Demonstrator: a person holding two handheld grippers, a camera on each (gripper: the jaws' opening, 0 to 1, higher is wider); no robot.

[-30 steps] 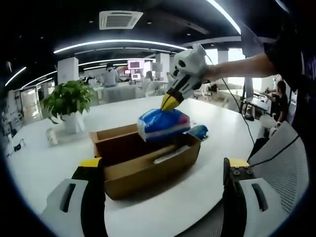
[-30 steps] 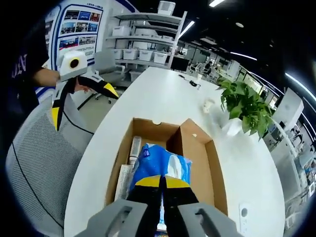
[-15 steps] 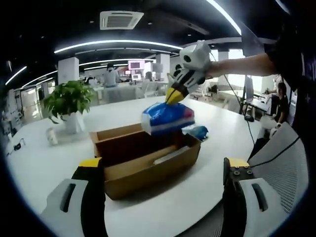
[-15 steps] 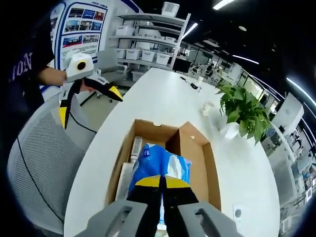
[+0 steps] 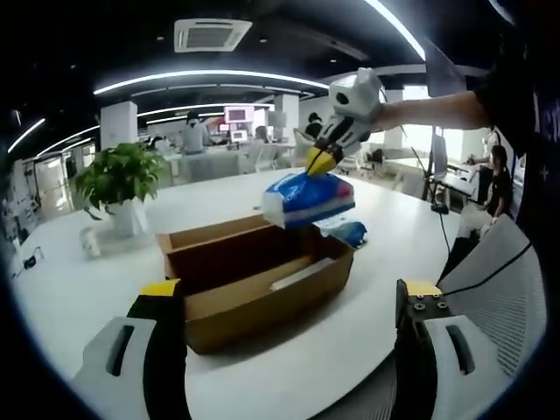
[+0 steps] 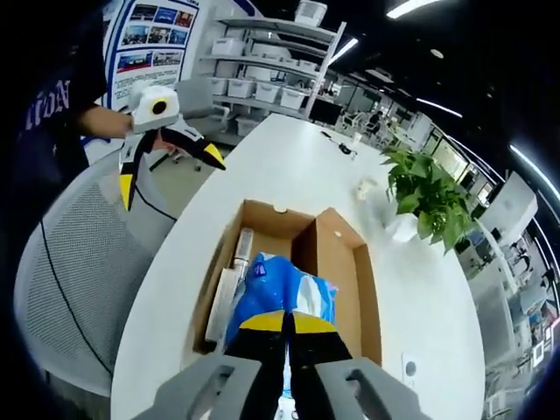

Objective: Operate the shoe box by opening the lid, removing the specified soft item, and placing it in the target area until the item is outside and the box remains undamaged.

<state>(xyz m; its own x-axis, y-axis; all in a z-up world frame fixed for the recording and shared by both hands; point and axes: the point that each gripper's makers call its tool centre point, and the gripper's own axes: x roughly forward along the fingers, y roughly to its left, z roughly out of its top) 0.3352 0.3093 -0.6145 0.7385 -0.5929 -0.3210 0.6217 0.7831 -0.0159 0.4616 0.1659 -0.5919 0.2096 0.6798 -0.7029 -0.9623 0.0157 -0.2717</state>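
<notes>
An open brown cardboard shoe box (image 5: 254, 280) (image 6: 337, 262) sits on the white table (image 5: 350, 350), its lid flap standing up along one side. My right gripper (image 5: 322, 161) (image 6: 286, 322) is shut on a blue soft pack (image 5: 308, 198) (image 6: 280, 293) and holds it in the air above the box. A long flat white item (image 5: 300, 273) (image 6: 229, 280) lies inside the box along one wall. My left gripper (image 5: 284, 293) (image 6: 166, 156) hangs open short of the box's near side, with nothing between its yellow-tipped fingers.
A potted green plant (image 5: 120, 179) (image 6: 429, 201) stands on the table beyond the box. A small blue object (image 5: 352, 233) lies on the table past the box. A grey mesh chair (image 5: 499, 262) (image 6: 79, 262) stands at the table edge. Desks and people fill the office behind.
My right gripper has lifted the blue pack higher and carried it toward the box's far right end. The left gripper has stayed still and open.
</notes>
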